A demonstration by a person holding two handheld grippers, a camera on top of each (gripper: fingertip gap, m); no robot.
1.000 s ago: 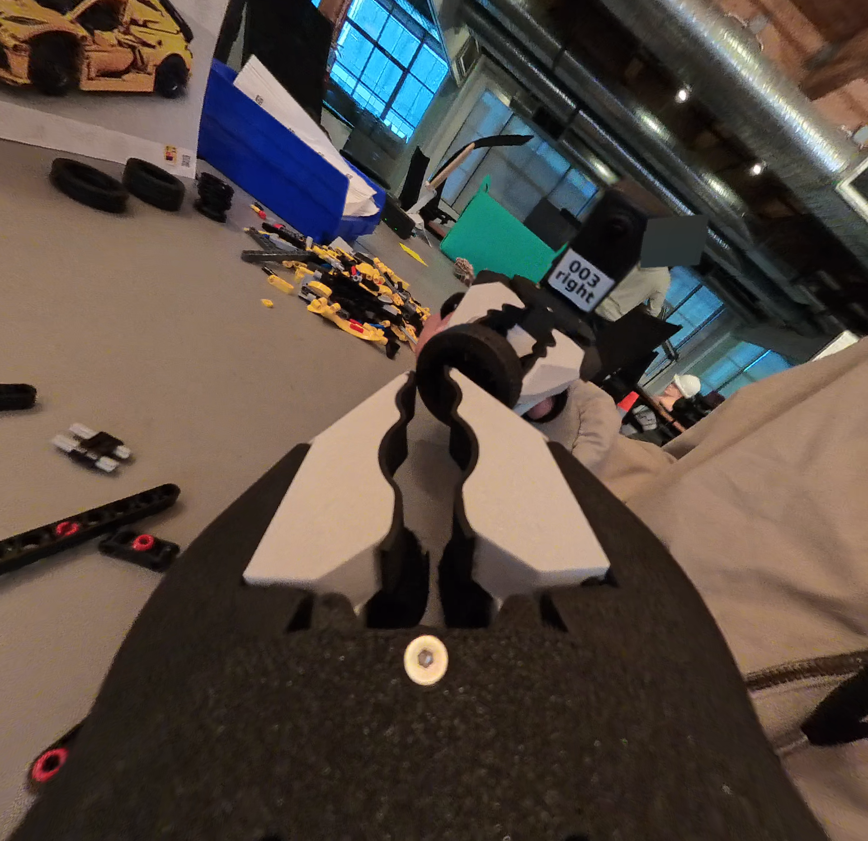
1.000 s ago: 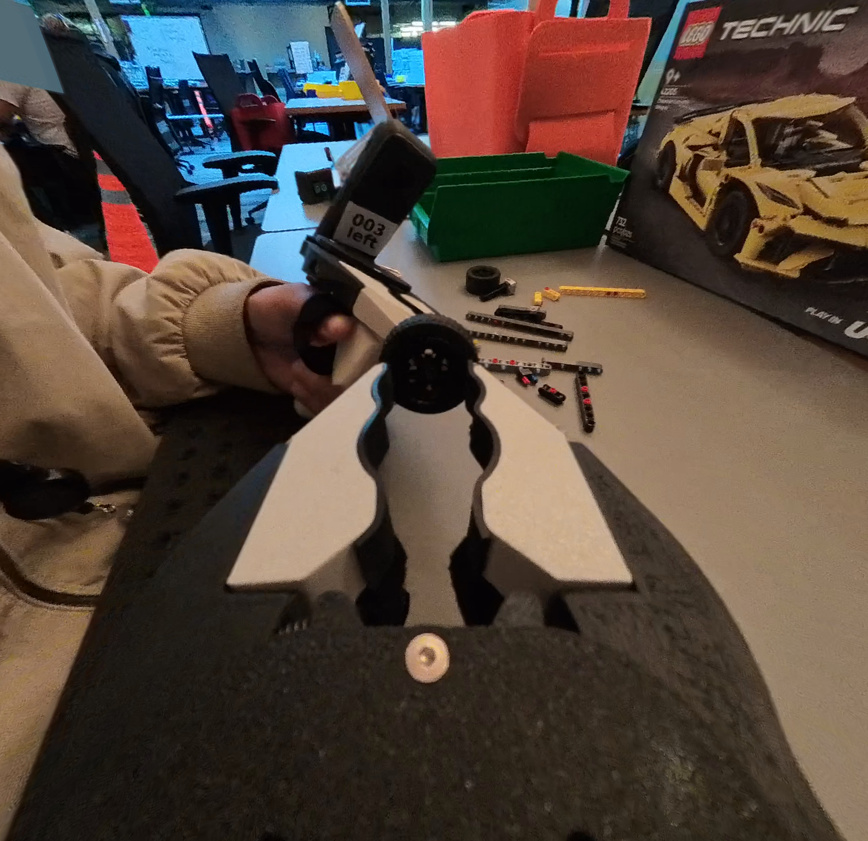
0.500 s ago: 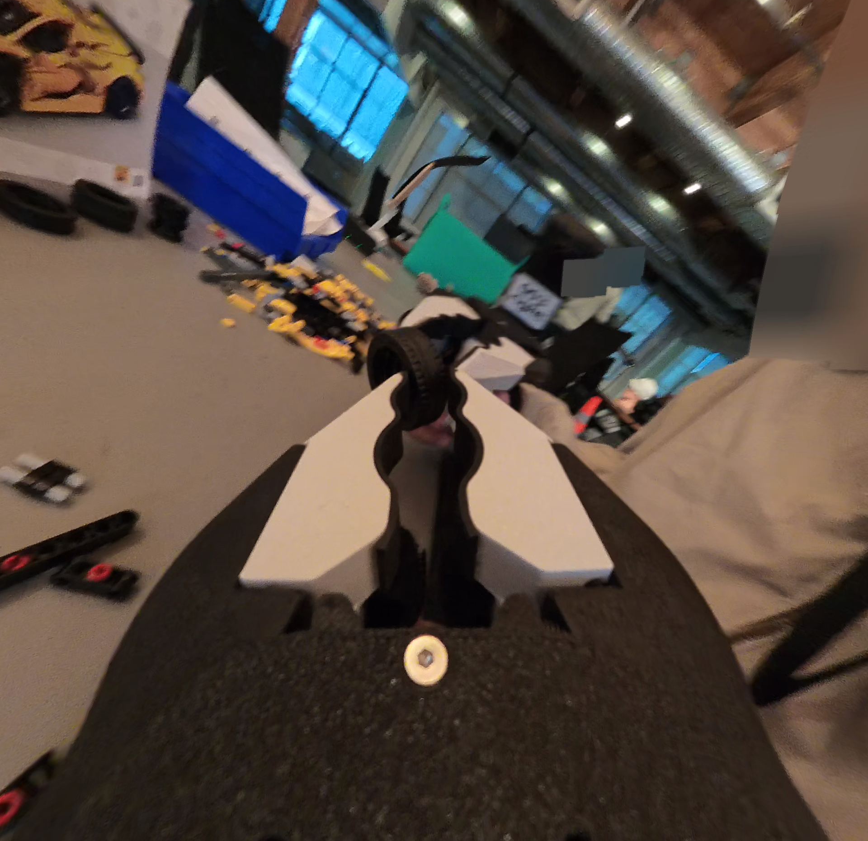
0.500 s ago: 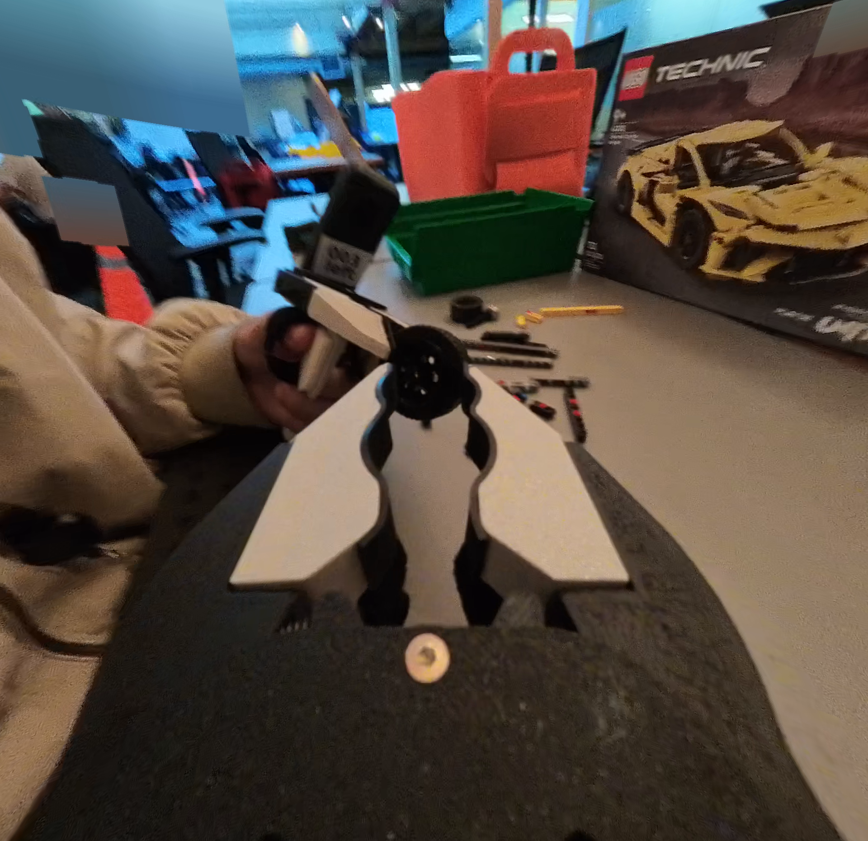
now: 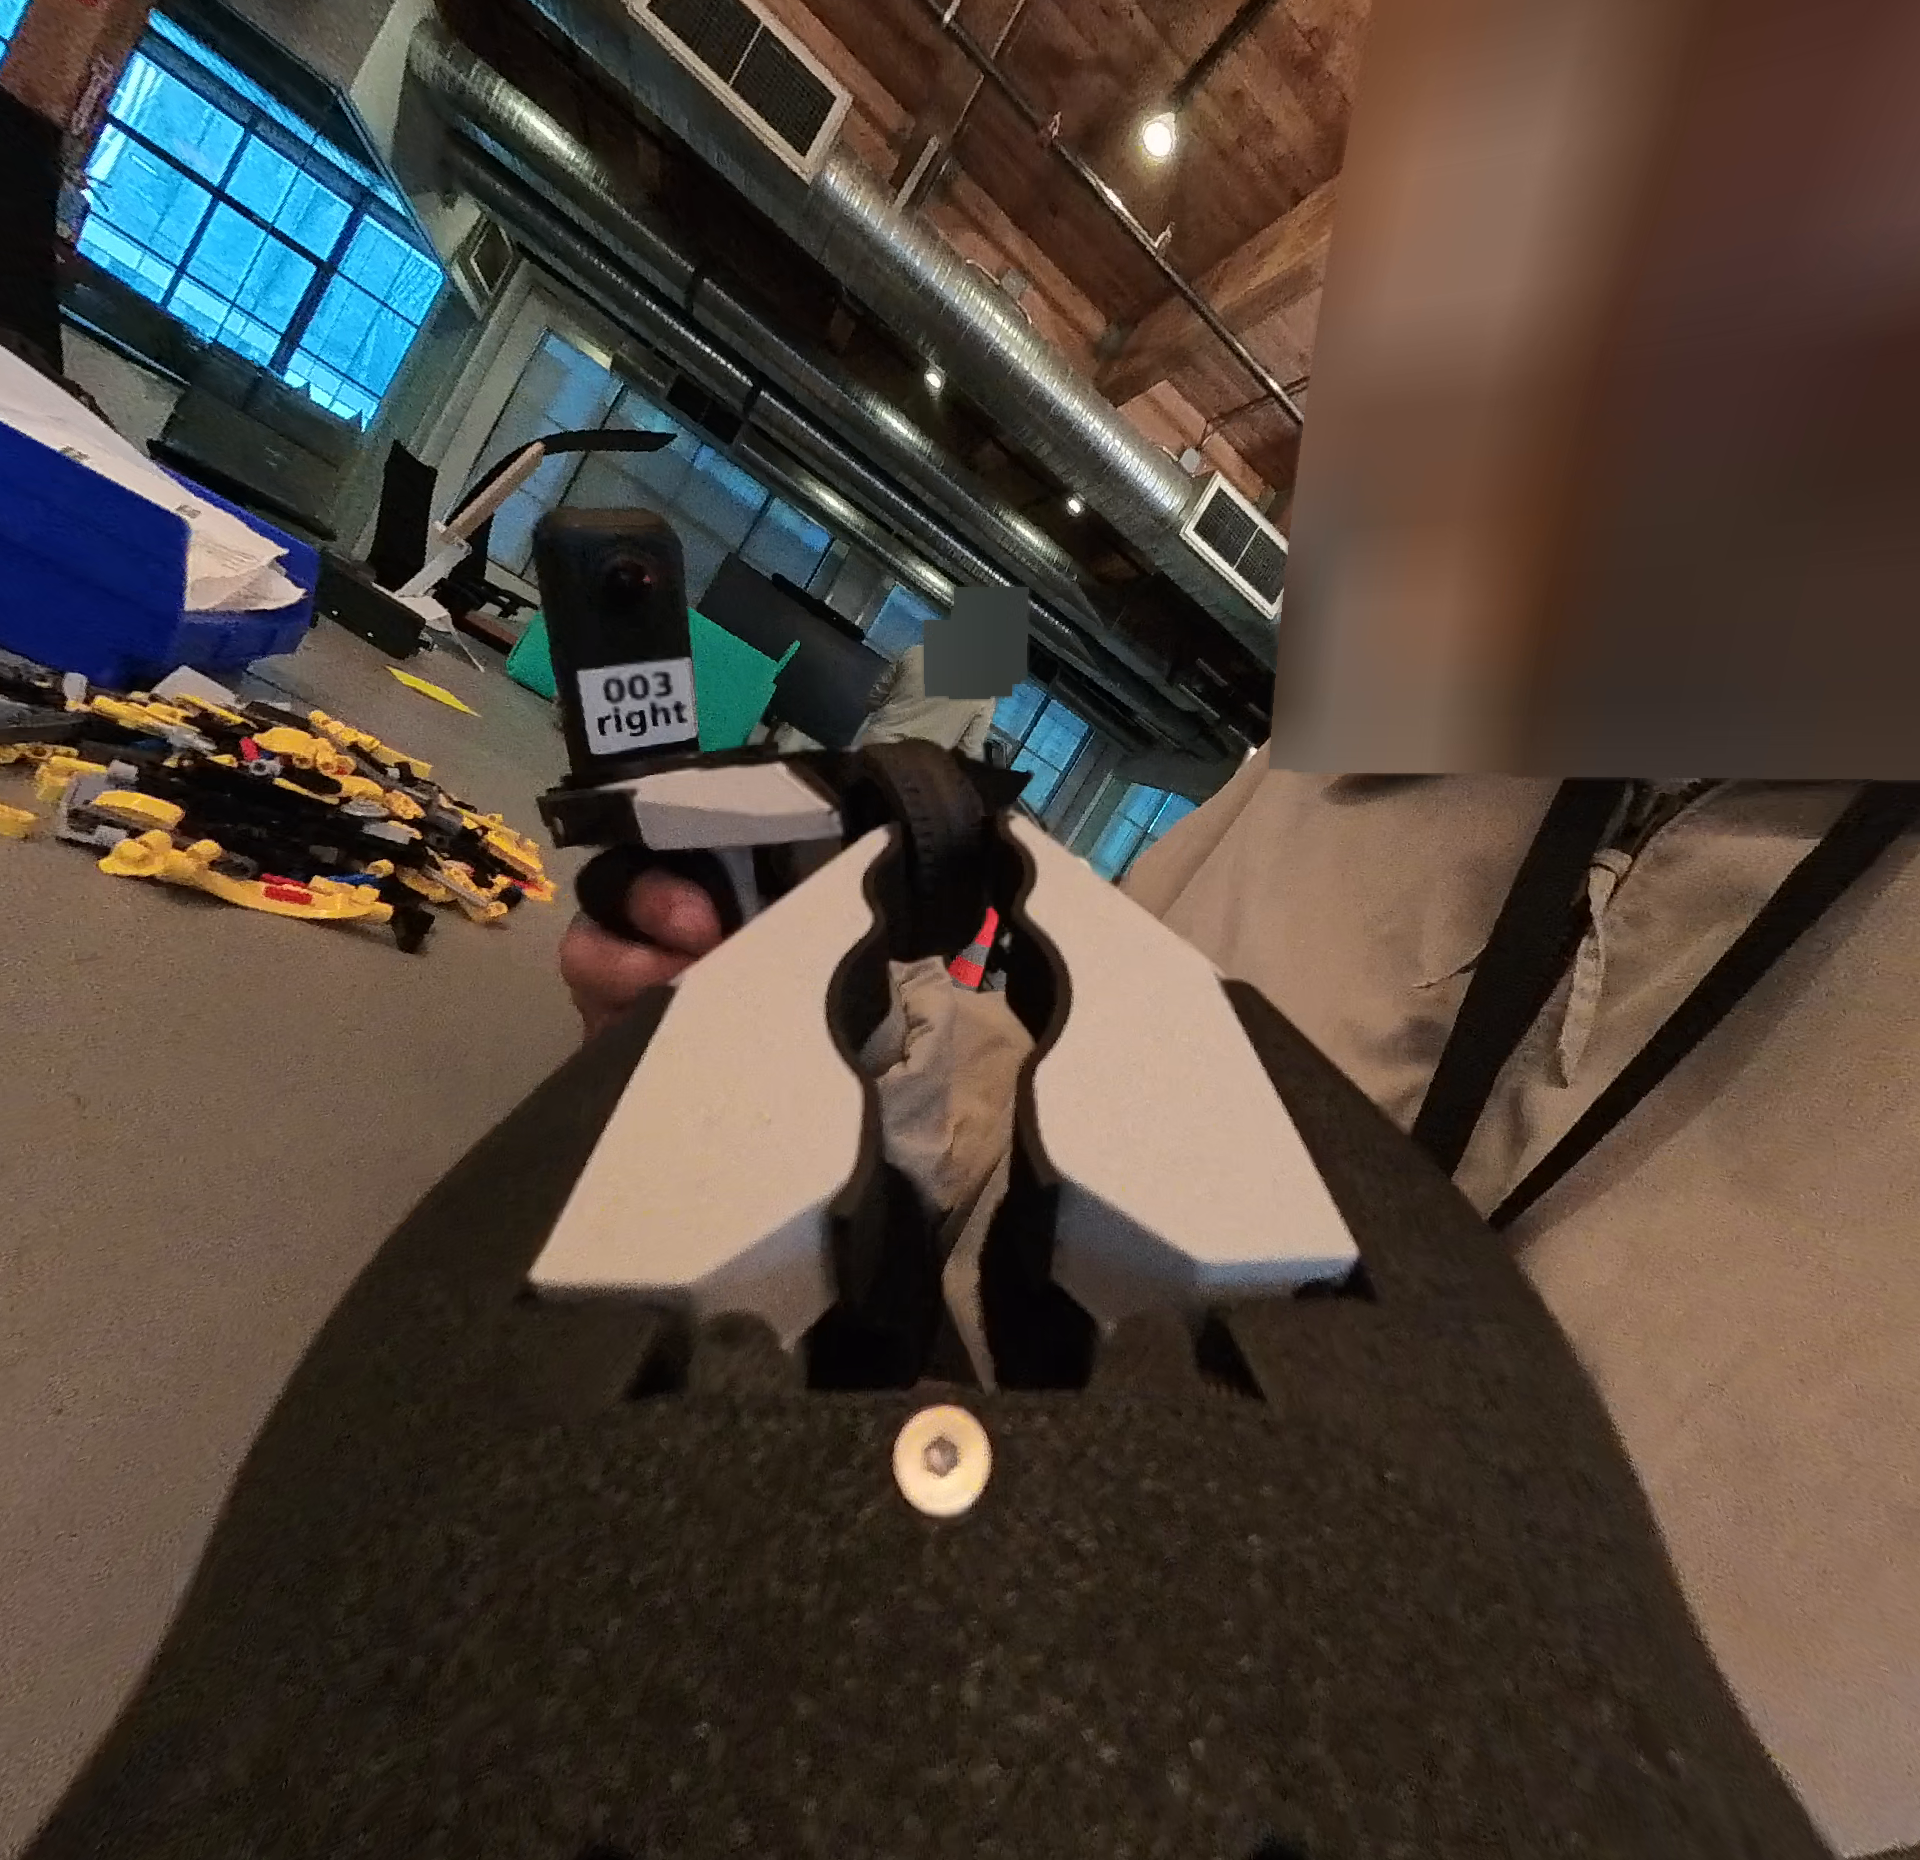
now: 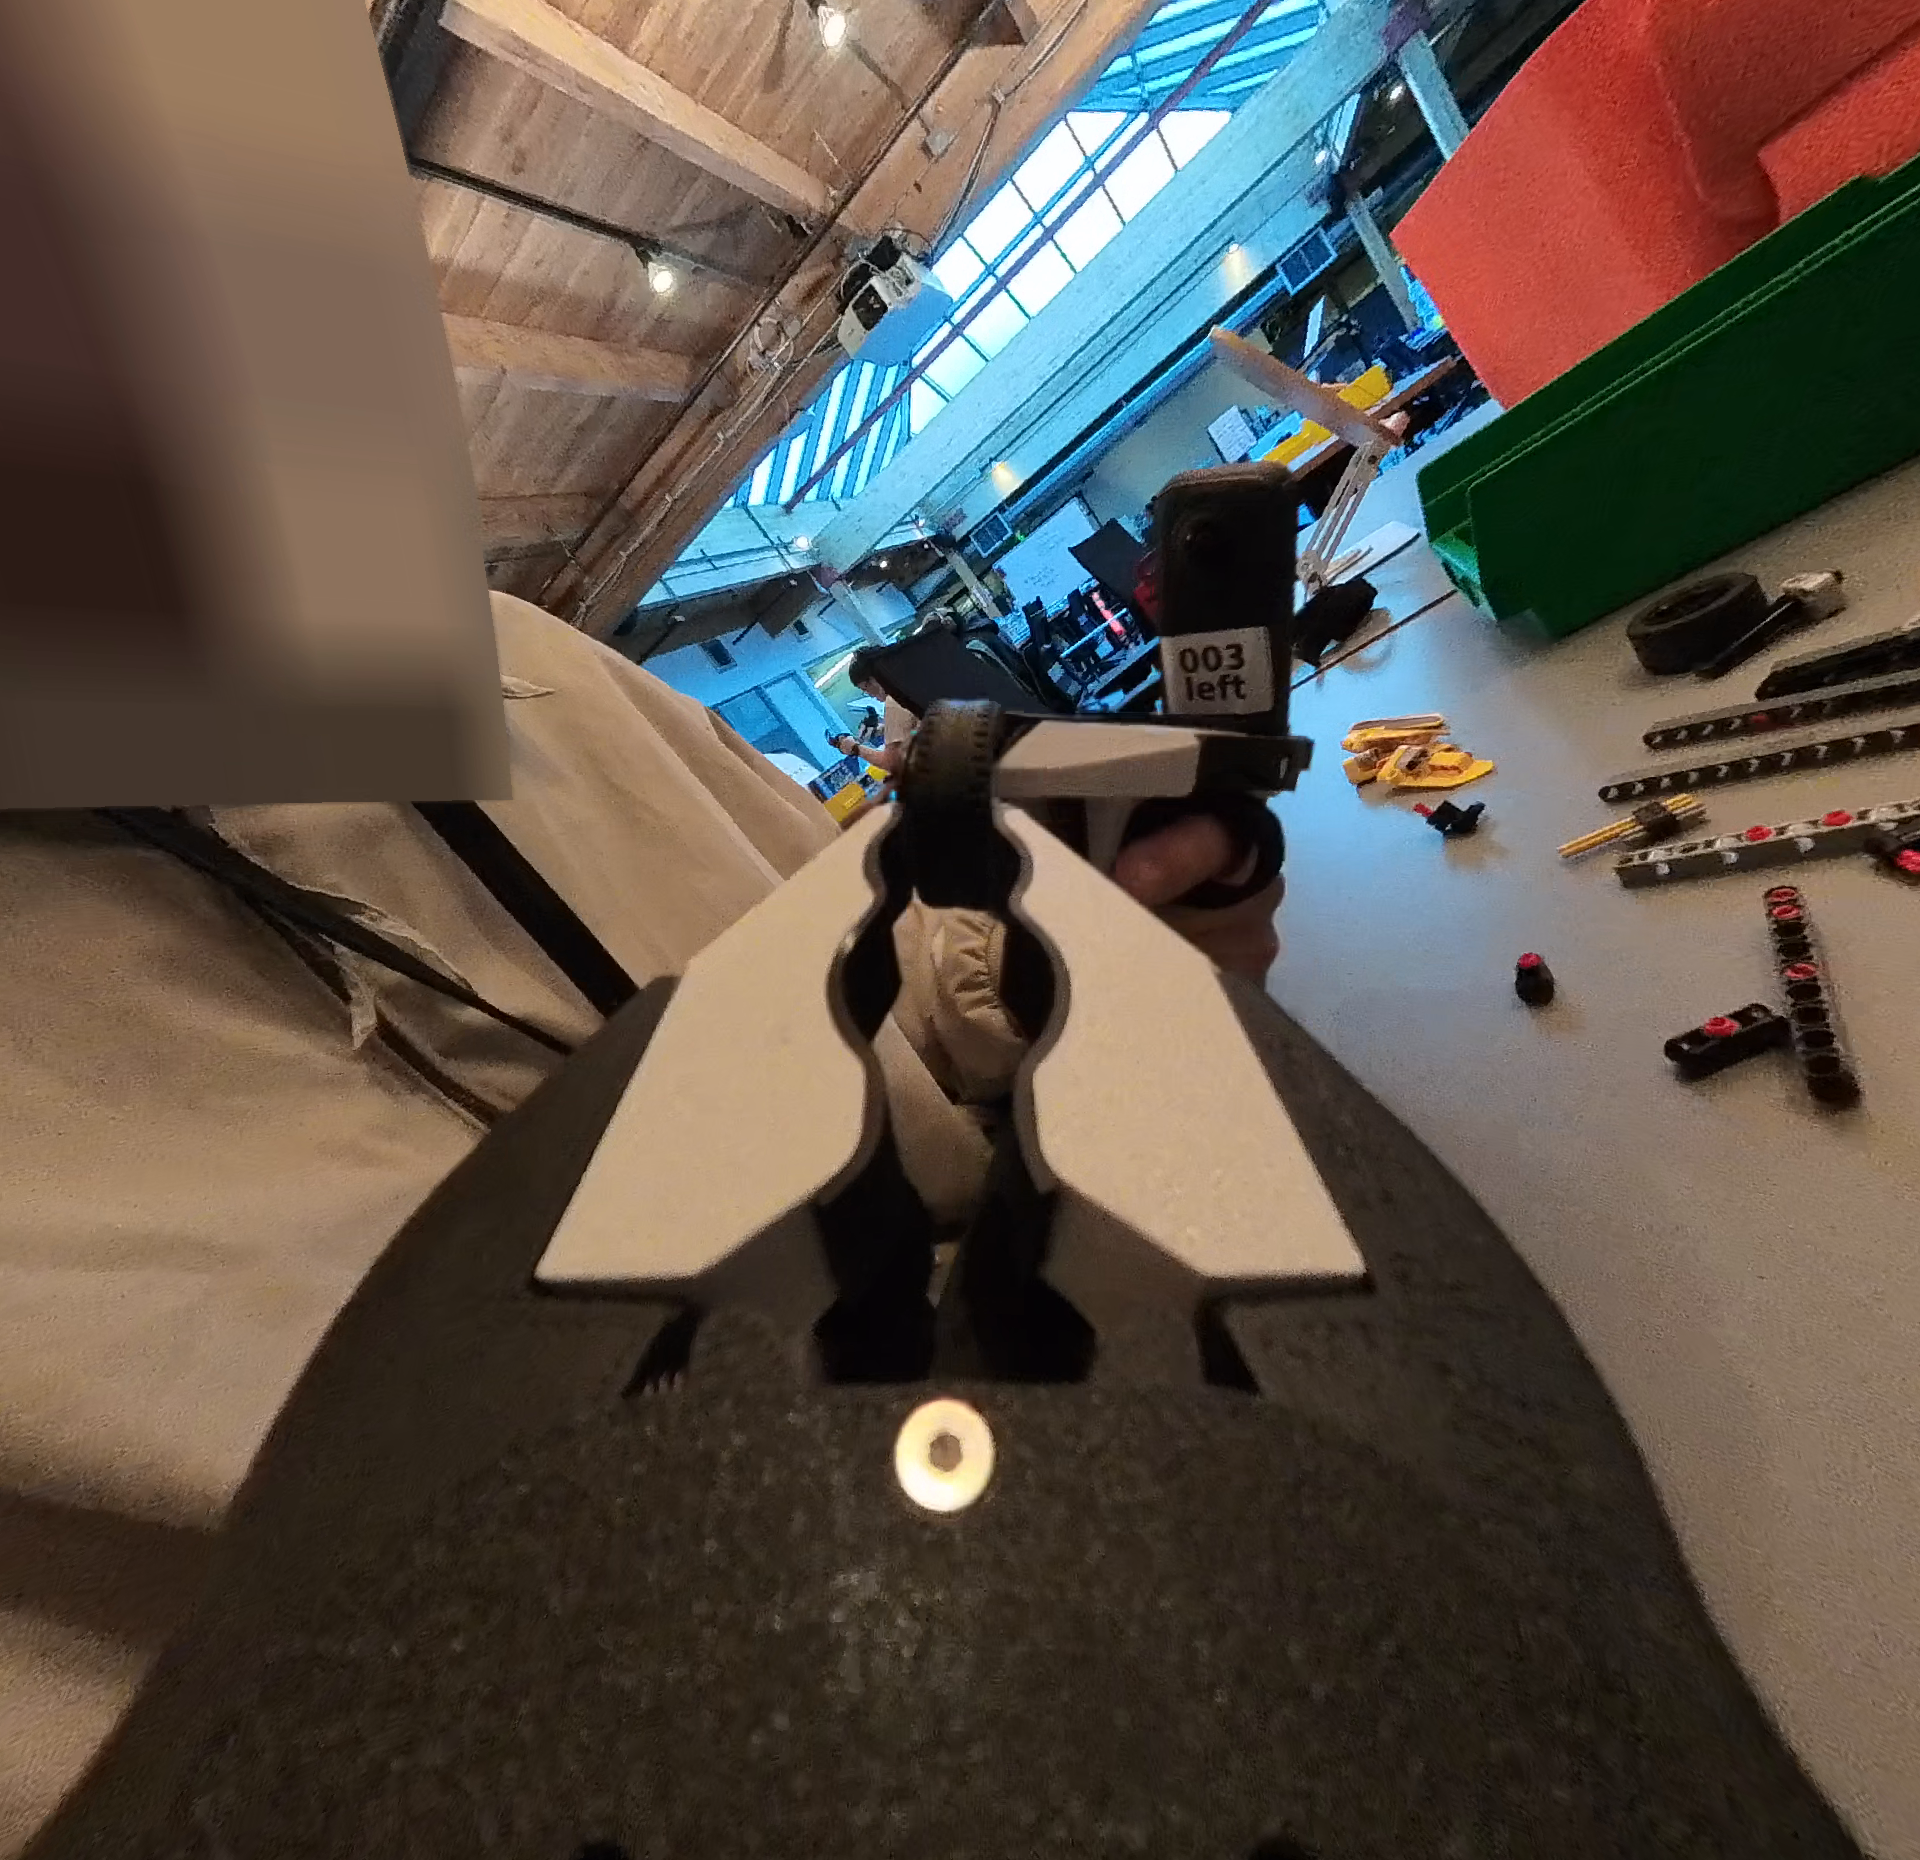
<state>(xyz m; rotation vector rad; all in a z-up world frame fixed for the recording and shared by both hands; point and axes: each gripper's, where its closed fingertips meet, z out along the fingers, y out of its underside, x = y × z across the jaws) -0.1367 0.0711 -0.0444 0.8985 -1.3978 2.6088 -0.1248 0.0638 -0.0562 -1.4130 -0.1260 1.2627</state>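
Left wrist view: the left claw [image 5: 940, 854] is raised off the worktop [image 5: 208, 1083] and tilted upward toward the ceiling. Its fingers stand narrow, clamped on a small black tyre [image 5: 928, 842] pinched edge-on at the tips. The right claw [image 5: 831, 808] comes in level from the left and meets the same tyre at its fingertips; whether it grips or only touches cannot be told here. A hand [image 5: 634, 927] wraps its grip below. Beyond it on the worktop lies a heap of yellow and black bricks [image 5: 270, 834], with a blue bin [image 5: 114, 574] toward the far left edge. A beige jacket [image 5: 1558, 1187] fills the right side.

Right wrist view: the right claw [image 6: 948, 844] is likewise lifted and tilted upward, fingers narrow, closed on the black tyre at the tips. The left claw enters level from the right, its fingers holding the tyre's other side, a hand [image 6: 1195, 865] under it. On the worktop to the right lie long black beams [image 6: 1787, 740], a short black beam with red pins [image 6: 1813, 989], a loose black tyre [image 6: 1699, 621], and a green bin [image 6: 1683, 470] near the far edge.
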